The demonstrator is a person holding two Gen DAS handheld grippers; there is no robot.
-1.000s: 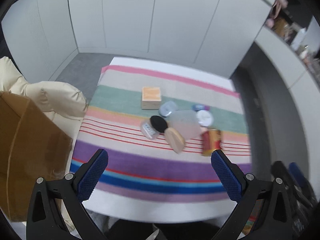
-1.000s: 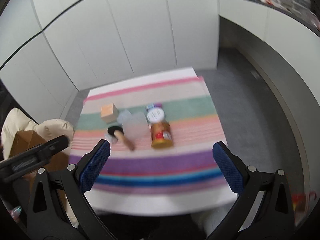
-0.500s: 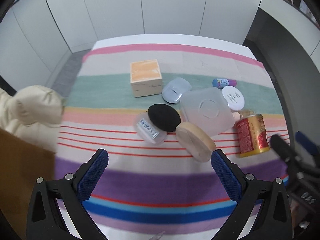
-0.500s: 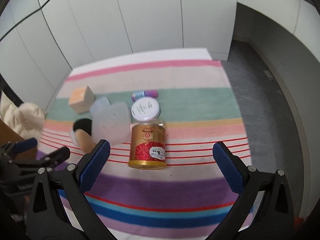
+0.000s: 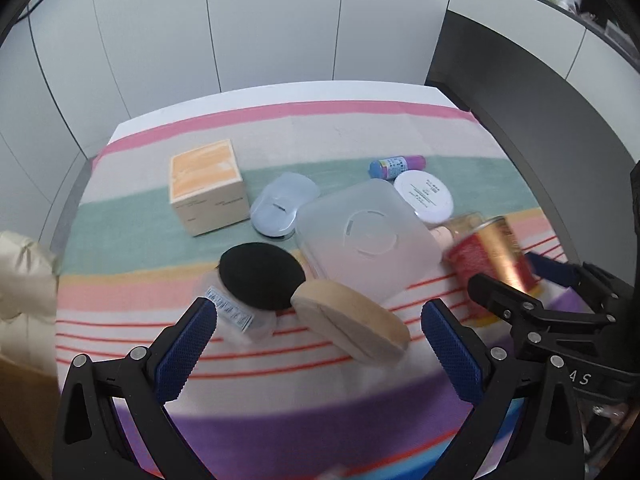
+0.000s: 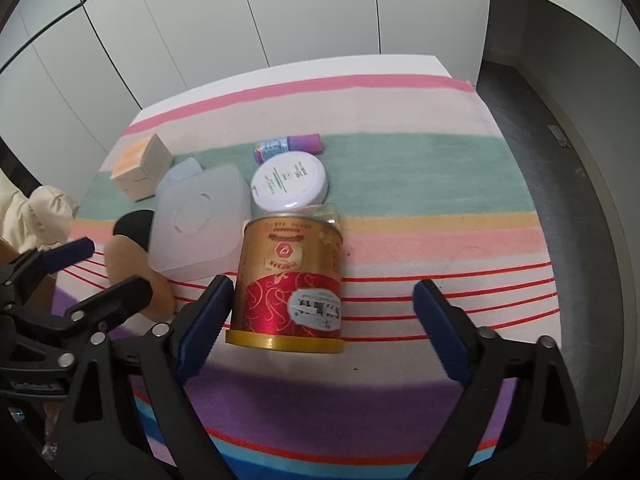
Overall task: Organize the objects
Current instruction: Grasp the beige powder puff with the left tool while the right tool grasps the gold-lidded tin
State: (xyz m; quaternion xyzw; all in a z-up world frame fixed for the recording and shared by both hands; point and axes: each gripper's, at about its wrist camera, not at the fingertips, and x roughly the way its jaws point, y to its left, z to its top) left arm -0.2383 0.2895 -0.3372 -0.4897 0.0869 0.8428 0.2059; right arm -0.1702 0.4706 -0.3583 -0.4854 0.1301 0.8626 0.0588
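Observation:
A red-and-gold can (image 6: 290,276) lies on its side on the striped cloth (image 6: 420,184). My right gripper (image 6: 324,300) straddles it with its jaws closing; the left pad is close beside the can and the right pad stands well apart. My left gripper (image 5: 320,332) is open low over a tan oval compact (image 5: 348,320) and a black puff in a clear case (image 5: 258,276). Behind these sit a translucent square box (image 5: 368,240), a white round jar (image 5: 424,194), a pale blue oval case (image 5: 282,204), an orange-topped box (image 5: 206,186) and a purple-blue tube (image 5: 396,166).
A cream padded garment (image 5: 20,272) and a brown cardboard box (image 5: 24,400) stand off the table's left side. White cabinet doors (image 5: 280,20) close the far side. Dark floor (image 6: 560,160) runs along the right edge of the table.
Both grippers have sunk toward the table, so the objects loom larger. The right jaws have narrowed around the can. The left jaws keep the same width.

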